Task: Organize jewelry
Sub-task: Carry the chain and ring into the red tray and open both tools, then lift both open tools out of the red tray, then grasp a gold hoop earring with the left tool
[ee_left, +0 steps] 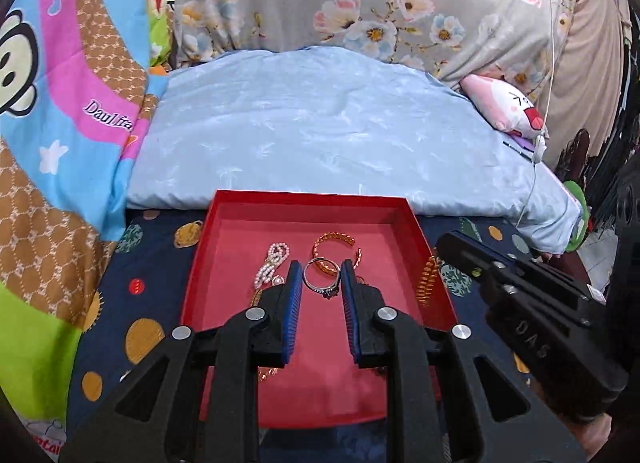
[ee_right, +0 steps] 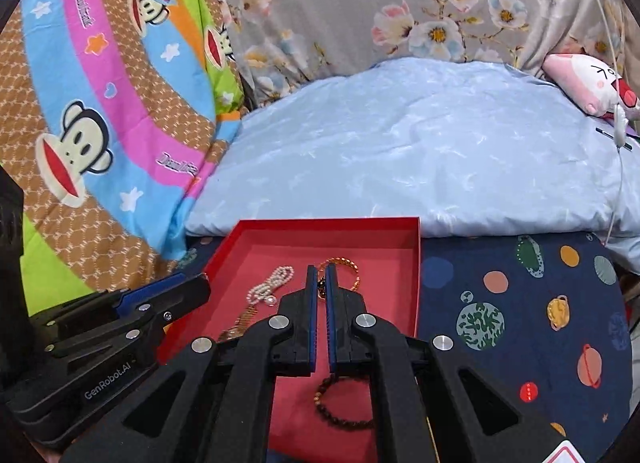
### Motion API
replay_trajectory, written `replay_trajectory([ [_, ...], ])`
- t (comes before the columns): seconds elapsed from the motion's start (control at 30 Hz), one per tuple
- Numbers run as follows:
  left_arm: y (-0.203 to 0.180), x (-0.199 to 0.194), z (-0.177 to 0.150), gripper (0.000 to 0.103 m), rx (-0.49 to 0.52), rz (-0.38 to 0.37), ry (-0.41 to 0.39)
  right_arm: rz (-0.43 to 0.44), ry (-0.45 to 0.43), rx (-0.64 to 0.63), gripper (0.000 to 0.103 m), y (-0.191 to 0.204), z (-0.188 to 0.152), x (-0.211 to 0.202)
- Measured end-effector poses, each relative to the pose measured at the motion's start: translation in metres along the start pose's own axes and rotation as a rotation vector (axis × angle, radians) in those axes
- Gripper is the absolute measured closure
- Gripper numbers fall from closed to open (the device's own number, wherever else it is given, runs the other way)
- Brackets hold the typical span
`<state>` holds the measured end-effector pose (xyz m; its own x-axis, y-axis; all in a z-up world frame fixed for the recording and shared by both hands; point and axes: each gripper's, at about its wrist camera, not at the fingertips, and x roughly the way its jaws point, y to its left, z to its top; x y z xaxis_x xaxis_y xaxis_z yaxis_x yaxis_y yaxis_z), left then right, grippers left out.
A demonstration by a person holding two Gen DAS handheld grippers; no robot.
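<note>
A tray (ee_left: 400, 215) on the bed holds rings (ee_left: 320, 273), perhaps touching, before a pillow (ee_left: 300, 123).

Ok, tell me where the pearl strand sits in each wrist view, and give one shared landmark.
Left wrist view: the pearl strand lies in the red tray, just left of the left fingertip.
Right wrist view: the pearl strand lies left of the shut fingers.
Shared landmark: the gold cuff bracelet right of it.

Both the left gripper (ee_left: 319, 269) and the right gripper (ee_right: 321, 272) are black, with blue ribbed pads, silver pivot screws and white lettering.
</note>
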<state>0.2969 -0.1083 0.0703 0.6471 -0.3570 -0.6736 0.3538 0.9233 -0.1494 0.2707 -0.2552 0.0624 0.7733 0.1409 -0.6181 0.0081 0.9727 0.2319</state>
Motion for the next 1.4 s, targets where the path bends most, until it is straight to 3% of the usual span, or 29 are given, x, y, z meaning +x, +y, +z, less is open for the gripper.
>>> replay_trajectory([
  [0.1, 0.001, 0.017, 0.001, 0.083, -0.019, -0.012, 0.021, -0.008, 0.020, -0.008, 0.099, -0.002, -0.002, 0.014],
  [0.17, 0.007, 0.029, 0.000, 0.078, -0.064, -0.026, 0.045, -0.013, 0.019, -0.009, 0.098, -0.003, -0.003, 0.018],
  [0.27, 0.014, 0.031, -0.002, 0.060, -0.099, 0.007, 0.045, -0.006, -0.007, 0.013, 0.089, -0.006, -0.007, 0.010],
  [0.33, 0.020, 0.019, -0.007, 0.048, -0.113, 0.028, 0.018, -0.002, -0.028, 0.027, 0.087, -0.008, -0.010, -0.003],
  [0.57, 0.026, -0.041, -0.041, 0.043, -0.085, 0.127, -0.047, 0.026, -0.066, 0.059, 0.085, -0.001, -0.043, -0.062],
  [0.63, 0.028, -0.056, -0.057, 0.037, -0.083, 0.148, -0.041, 0.024, -0.063, 0.054, 0.085, 0.005, -0.060, -0.077],
  [1.1, 0.059, -0.112, -0.182, 0.036, -0.154, 0.172, 0.080, 0.034, 0.106, 0.051, 0.085, 0.037, -0.191, -0.118],
  [1.4, 0.045, -0.111, -0.225, 0.036, -0.132, 0.181, 0.145, 0.039, 0.154, 0.079, 0.085, 0.042, -0.223, -0.127],
])
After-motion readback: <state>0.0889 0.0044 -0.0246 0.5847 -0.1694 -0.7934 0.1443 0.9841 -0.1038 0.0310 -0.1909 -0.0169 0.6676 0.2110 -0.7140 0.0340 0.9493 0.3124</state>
